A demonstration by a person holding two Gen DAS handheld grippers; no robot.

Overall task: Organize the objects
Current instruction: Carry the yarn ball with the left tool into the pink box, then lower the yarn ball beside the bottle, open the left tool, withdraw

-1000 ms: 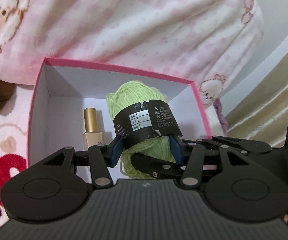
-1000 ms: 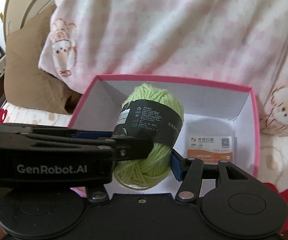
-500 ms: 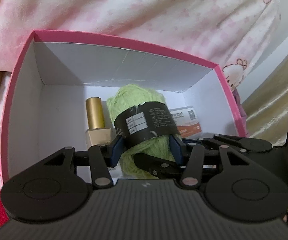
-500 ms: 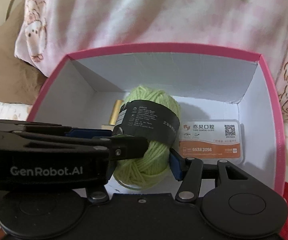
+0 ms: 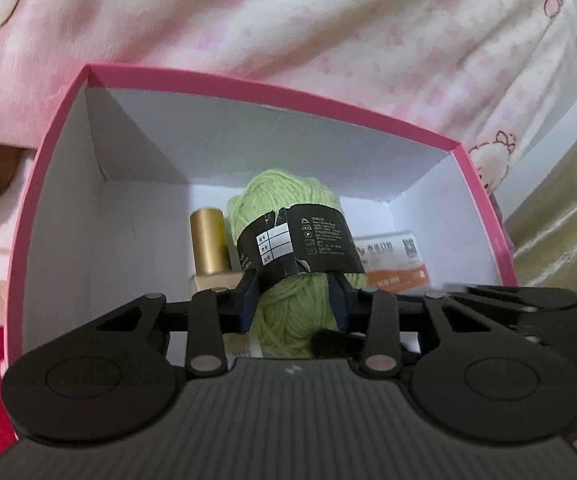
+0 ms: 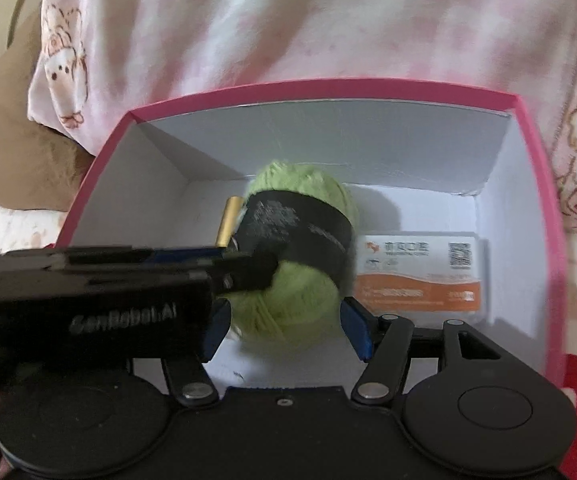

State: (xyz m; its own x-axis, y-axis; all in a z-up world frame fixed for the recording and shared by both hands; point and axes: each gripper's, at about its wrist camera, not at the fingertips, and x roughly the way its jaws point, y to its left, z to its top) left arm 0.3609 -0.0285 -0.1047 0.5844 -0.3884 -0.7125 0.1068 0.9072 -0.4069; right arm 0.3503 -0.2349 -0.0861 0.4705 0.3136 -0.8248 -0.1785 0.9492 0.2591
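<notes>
A light-green yarn ball [image 5: 288,196] with a black paper band hangs low inside a pink box [image 5: 248,88] with white walls. My left gripper [image 5: 294,304] is closing, and its blue pads squeeze the ball's lower half from both sides. In the right wrist view the same yarn ball [image 6: 300,180] sits between the pads of my right gripper [image 6: 286,332]. Those jaws are opening and the pads stand just off the wool. The left gripper's finger [image 6: 248,276] reaches in from the left and crosses the ball.
Inside the pink box [image 6: 328,88], a gold-capped bottle [image 5: 208,240] stands left of the ball. A white and orange card case [image 6: 420,272] lies to its right. A pink patterned blanket [image 6: 328,20] is heaped behind the box, and a brown cushion [image 6: 12,128] sits at the left.
Both grippers have sunk with the yarn ball down into the box. The left jaws have narrowed on the ball, and the right jaws have spread away from it.
</notes>
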